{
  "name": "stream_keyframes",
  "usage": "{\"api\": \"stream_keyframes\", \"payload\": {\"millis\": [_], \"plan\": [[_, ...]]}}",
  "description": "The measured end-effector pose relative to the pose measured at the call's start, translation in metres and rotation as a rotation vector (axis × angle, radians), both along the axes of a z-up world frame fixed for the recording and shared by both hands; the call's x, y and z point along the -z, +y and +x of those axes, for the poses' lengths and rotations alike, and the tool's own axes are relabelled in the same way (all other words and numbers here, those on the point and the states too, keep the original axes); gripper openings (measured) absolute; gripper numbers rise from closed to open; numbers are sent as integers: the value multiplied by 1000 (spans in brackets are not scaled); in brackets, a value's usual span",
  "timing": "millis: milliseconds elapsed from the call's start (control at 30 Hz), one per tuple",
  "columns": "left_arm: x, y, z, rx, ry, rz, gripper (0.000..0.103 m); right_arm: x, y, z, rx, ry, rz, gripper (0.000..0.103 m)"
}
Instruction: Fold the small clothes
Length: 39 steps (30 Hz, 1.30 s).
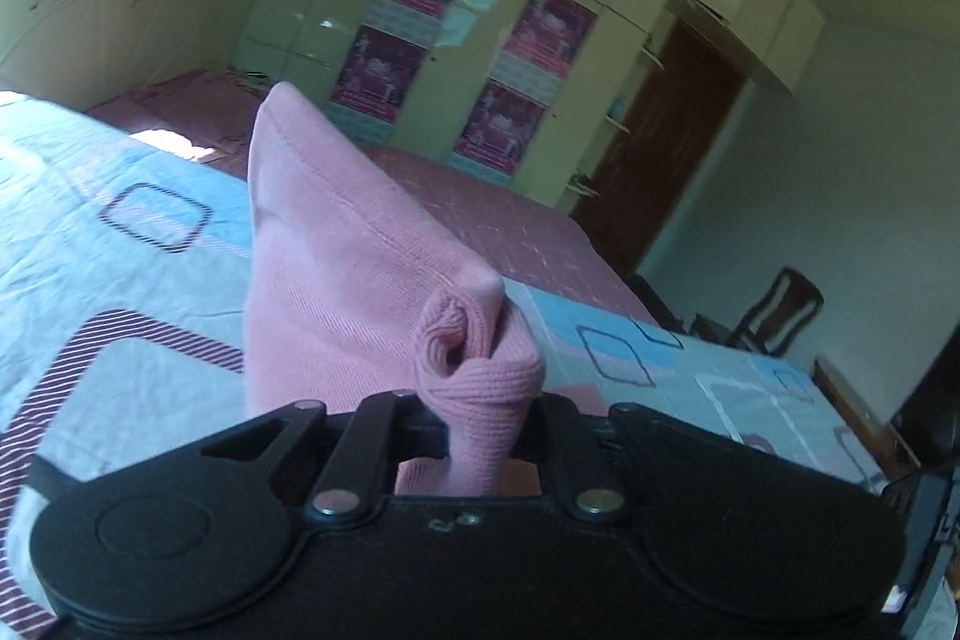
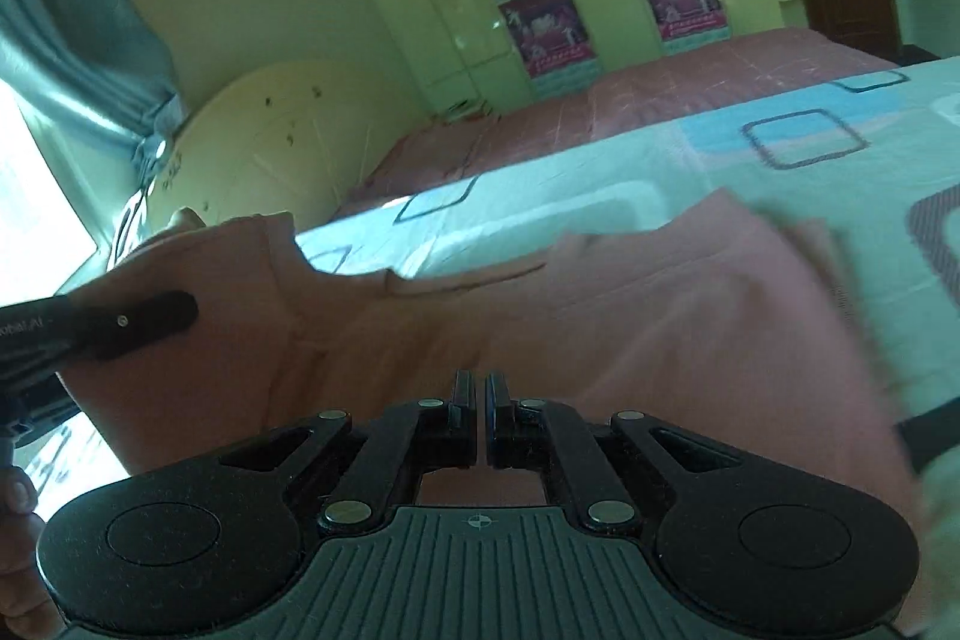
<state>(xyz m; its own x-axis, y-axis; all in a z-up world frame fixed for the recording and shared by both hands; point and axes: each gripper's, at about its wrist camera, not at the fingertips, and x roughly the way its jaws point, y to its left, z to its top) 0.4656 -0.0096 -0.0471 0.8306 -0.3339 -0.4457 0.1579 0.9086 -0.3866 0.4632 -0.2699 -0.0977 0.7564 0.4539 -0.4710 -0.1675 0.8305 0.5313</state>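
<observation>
While the patterned bedsheet [image 2: 630, 172] lies beneath, the pink knit garment [image 2: 600, 316] hangs lifted over it — soft, light, limp, best held at edges. Left gripper [image 1: 480, 424] is clamped on a bunched ribbed cuff; right gripper [image 2: 480, 400] pinches an edge, jaws nearly touching.
</observation>
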Motion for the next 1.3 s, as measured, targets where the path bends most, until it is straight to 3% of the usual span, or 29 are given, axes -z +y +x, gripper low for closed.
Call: {"api": "stream_keyframes", "payload": {"millis": [100, 167, 200, 233, 267, 333, 400, 433, 567, 800, 1067, 1200, 1300], "plan": [[15, -68, 15, 145, 91, 24, 11, -5, -69, -9, 104, 11, 60, 1], [43, -116, 26, 262, 220, 35, 34, -3, -106, -11, 130, 41, 137, 4], [57, -133, 29, 303, 302, 52, 52, 0, -119, -11, 138, 60, 163, 31], [63, -142, 26, 313, 335, 57, 46, 0, -132, -12, 159, 76, 170, 58], [61, -142, 19, 315, 308, 42, 46, 0, -139, -16, 169, 68, 173, 88], [48, -127, 7, 276, 235, 42, 46, -4, -153, -21, 109, 48, 212, 81], [34, -103, 3, 192, 172, 84, 46, -2, -154, -18, 42, 61, 242, 47], [30, -91, 6, 151, 151, 119, 46, 1, -149, -15, 10, 73, 257, 43], [33, -52, 36, 25, 188, 198, 43, 18, -122, 6, -97, 148, 255, 42], [82, -27, 59, 10, 324, 233, 34, 45, -84, 33, -161, 261, 143, 42], [93, -6, 53, 23, 313, 136, 35, 53, -83, 41, -131, 317, 168, 42], [95, -3, 55, 45, 310, 119, 36, 43, -62, 48, -165, 306, 86, 42], [96, -1, 57, 63, 312, 116, 35, 36, -38, 52, -201, 281, -37, 38]]}}
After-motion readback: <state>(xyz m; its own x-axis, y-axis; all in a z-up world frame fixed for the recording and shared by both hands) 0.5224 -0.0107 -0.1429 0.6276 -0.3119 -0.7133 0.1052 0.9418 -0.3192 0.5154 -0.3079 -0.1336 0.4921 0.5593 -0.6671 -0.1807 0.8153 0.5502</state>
